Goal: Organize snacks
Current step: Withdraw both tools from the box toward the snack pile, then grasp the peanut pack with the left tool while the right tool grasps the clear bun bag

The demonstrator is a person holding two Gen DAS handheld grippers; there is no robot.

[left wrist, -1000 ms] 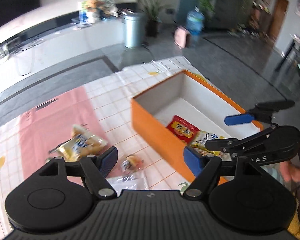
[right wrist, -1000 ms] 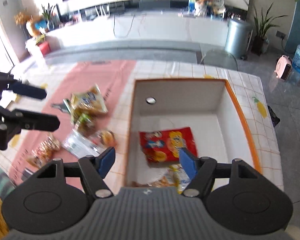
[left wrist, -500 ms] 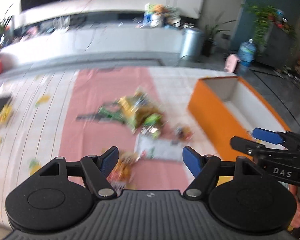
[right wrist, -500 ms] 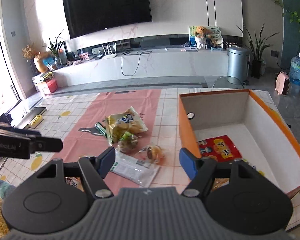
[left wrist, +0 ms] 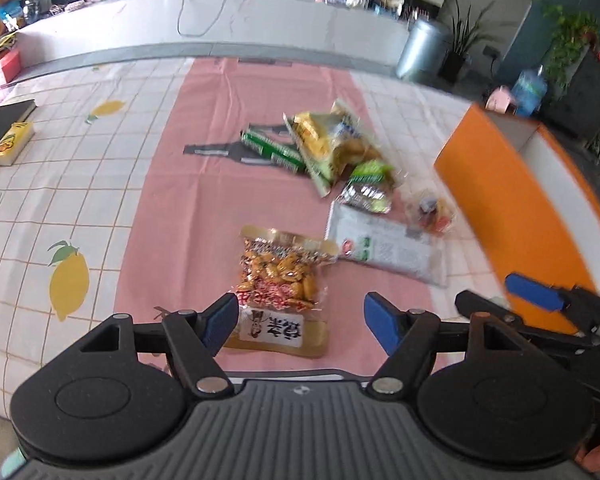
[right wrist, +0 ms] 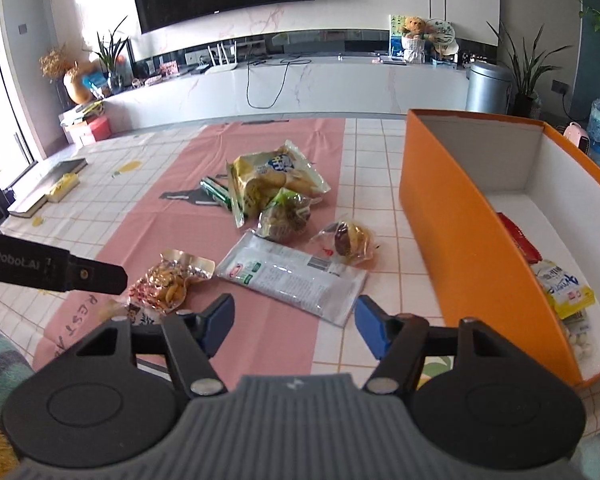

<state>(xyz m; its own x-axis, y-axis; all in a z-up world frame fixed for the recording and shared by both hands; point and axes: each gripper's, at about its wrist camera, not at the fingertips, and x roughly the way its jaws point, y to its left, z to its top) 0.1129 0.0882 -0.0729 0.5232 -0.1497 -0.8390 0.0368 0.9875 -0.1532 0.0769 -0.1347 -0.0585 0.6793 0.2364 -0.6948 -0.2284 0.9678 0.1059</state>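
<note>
A loose heap of snack packets lies on the pink strip of a checked, lemon-printed tablecloth (left wrist: 60, 184), to the left of an open orange box (right wrist: 452, 216) with white inner walls. Nothing stands between the heap and the box, only bare cloth. Far off on the left edge of the table lie a dark flat book (right wrist: 56, 172) and a small yellow pack beside it.

Nearest the left gripper (left wrist: 296, 316) is a clear peanut packet (left wrist: 280, 276) with a gold top seal and a white label; its lower end lies between the blue pads, which stand wide apart and do not press it. Just right of it lies a flat white wrapper (right wrist: 292, 276), smooth and shiny, with green marks. Behind that sit a puffed yellow chip bag (right wrist: 272, 180), a green stick pack (right wrist: 216, 192) partly under it, a small crinkled green-topped bag (right wrist: 286, 216), and a little clear packet (right wrist: 350, 240) of something brown and yellow, perhaps a pastry.

The right gripper (right wrist: 294, 324) hovers over the near end of the white wrapper, its jaws closing but still apart, with nothing pinched. Inside the box lie a red packet (right wrist: 518, 240) and a yellow-and-white packet (right wrist: 564, 288) against the near wall.
</note>
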